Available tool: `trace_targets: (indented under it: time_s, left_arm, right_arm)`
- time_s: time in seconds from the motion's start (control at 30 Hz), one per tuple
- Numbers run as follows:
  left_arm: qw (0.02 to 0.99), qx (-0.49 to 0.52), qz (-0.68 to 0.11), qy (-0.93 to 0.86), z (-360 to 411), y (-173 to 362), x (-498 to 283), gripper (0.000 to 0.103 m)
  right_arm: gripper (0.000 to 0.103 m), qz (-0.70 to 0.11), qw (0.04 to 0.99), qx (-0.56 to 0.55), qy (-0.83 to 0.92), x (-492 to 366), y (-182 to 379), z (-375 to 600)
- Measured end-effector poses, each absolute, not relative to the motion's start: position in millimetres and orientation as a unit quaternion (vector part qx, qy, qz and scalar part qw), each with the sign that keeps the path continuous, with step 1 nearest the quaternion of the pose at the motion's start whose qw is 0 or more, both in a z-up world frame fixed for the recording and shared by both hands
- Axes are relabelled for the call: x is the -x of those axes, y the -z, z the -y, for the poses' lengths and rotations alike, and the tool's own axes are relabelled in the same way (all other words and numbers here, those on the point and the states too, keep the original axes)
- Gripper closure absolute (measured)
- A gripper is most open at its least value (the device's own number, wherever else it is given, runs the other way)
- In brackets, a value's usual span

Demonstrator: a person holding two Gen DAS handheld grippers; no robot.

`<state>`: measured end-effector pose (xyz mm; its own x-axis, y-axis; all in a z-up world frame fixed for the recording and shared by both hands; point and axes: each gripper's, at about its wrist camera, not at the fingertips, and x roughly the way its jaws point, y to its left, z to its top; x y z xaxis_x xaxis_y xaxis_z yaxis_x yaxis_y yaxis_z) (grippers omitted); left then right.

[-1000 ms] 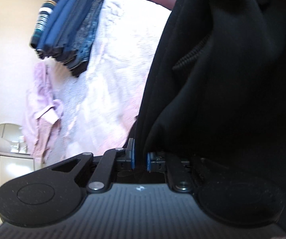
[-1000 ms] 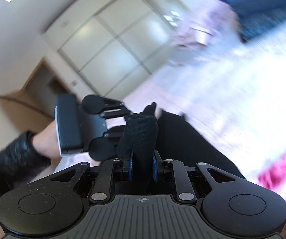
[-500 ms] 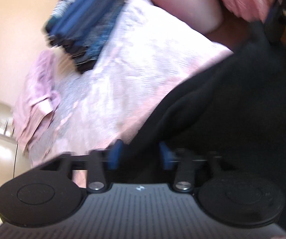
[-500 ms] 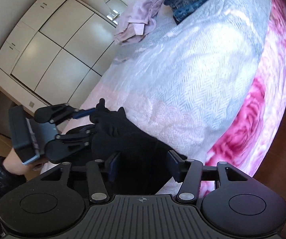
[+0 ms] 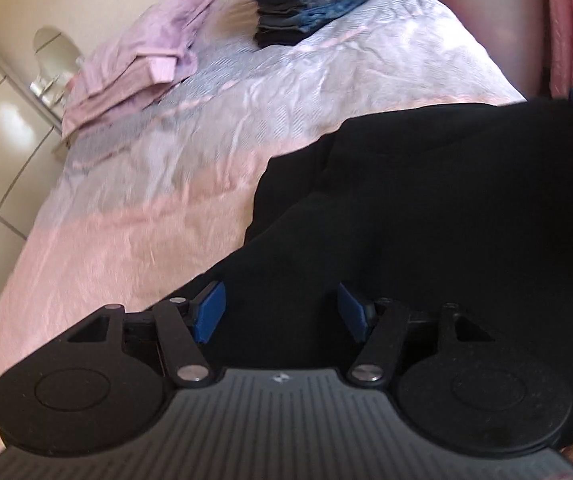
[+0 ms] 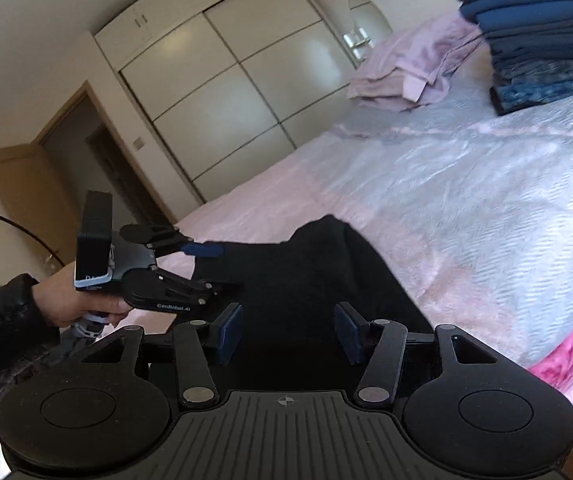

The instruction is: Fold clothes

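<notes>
Both grippers, left gripper (image 5: pixel 280 312) and right gripper (image 6: pixel 288 338), released over the black garment (image 5: pixel 426 216); we should regrip its bed-side edge evenly before folding.

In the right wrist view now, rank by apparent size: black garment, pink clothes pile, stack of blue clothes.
1. black garment, largest, though nearest the camera.
2 and 3. stack of blue clothes and pink clothes pile look alike; the stack is cut off by the frame edge, so unranked.
</notes>
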<state>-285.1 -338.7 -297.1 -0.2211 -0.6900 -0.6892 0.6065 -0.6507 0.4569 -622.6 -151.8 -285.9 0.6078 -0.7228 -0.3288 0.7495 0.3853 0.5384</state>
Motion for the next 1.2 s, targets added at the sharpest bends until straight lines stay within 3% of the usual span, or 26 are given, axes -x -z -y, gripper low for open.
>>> trace_targets:
  time_s: [0.13, 0.27, 0.5, 0.77, 0.9, 1.03, 1.2]
  left_arm:
    - [0.418, -0.448, 0.006, 0.79, 336.7, 287.2, 269.2, 0.044]
    - [0.44, -0.393, -0.041, 0.807, 333.7, 259.8, 243.2, 0.058]
    - [0.466, -0.377, -0.135, 0.789, 367.3, 282.1, 215.7, 0.046]
    - [0.471, -0.396, -0.117, 0.779, 360.2, 281.8, 222.6, 0.046]
    - [0.484, -0.383, -0.122, 0.777, 348.4, 268.9, 217.2, 0.047]
    - [0.492, -0.383, -0.092, 0.776, 312.7, 245.7, 212.5, 0.053]
    - [0.49, -0.388, -0.064, 0.778, 257.6, 230.8, 204.1, 0.053]
  right_arm:
    - [0.049, -0.077, 0.819, -0.345, 0.452, 614.6, 303.6, 173.4]
    - [0.049, -0.076, 0.842, -0.3, 0.443, 611.6, 284.1, 172.3]
    - [0.049, -0.145, 0.845, -0.298, 0.42, 581.6, 308.5, 201.3]
    - [0.049, -0.154, 0.856, -0.265, 0.416, 575.5, 286.2, 213.5]
    - [0.049, -0.184, 0.848, -0.312, 0.387, 570.8, 305.2, 240.0]
    - [0.049, -0.163, 0.842, -0.337, 0.388, 583.7, 300.3, 241.9]
    - [0.049, -0.146, 0.832, -0.347, 0.407, 602.6, 296.0, 217.9]
